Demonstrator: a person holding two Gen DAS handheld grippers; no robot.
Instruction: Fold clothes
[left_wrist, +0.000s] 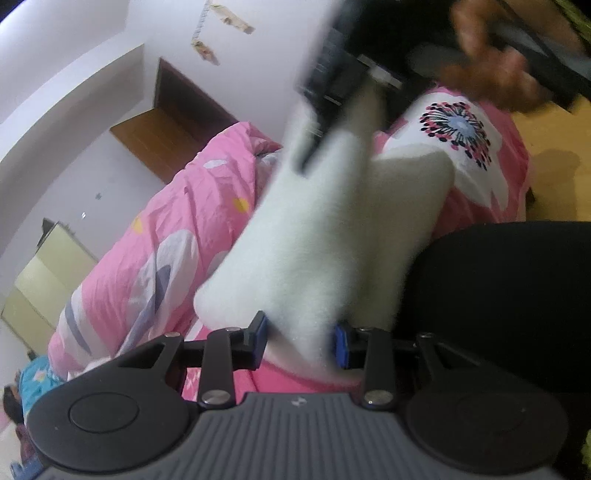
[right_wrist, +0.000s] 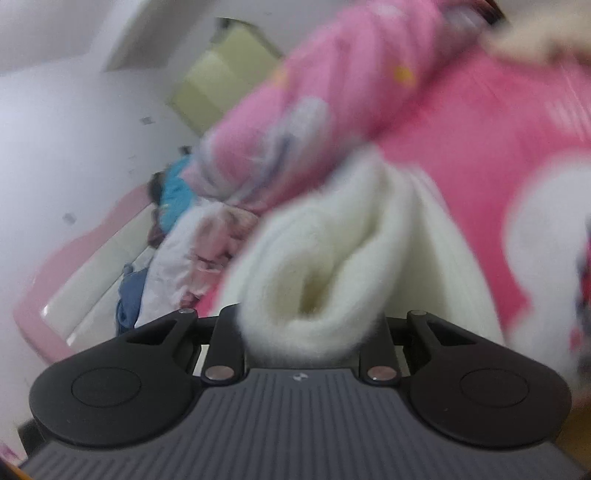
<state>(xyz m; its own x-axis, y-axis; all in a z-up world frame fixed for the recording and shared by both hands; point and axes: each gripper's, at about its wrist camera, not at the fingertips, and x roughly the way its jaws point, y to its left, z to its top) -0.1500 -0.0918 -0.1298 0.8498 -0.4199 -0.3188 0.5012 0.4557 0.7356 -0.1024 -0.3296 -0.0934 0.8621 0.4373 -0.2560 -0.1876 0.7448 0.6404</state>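
Left claw (left_wrist: 301, 341): blue pads stood on either side of a white fleecy garment (left_wrist: 325, 236), a fair gap between them filled by the cloth; judged clamped on one edge of it. From the pads the garment ran up toward 12 o'clock in the left wrist view, where the right claw (left_wrist: 325, 122), badly blurred, met its far end. A hand (left_wrist: 495, 70) gripped that tool at 1 o'clock.

Right claw (right_wrist: 306, 332): fingertips hidden behind a rolled bunch of the same white fleecy garment, which filled the gap and bulged over the tool body. Judged closed on the cloth, though the pads themselves were not visible.

Garment position: held up between the two claws, above a bed with a pink flowered quilt (left_wrist: 177, 229). Whether any of it rested on the quilt could not be told. A dark cloth (left_wrist: 509, 295) lay at 3 o'clock in the left view. Other clothes (right_wrist: 207, 254) were heaped at 9 o'clock in the right view.

Step in hand, as judged: garment carried or stretched between both claws, part of a fold or a spreading-out; blur suggests motion. Which of the two is unclear.

Next move calls for: both grips kept firm, edges brought level, fleece laid flat on the quilt without bunching.
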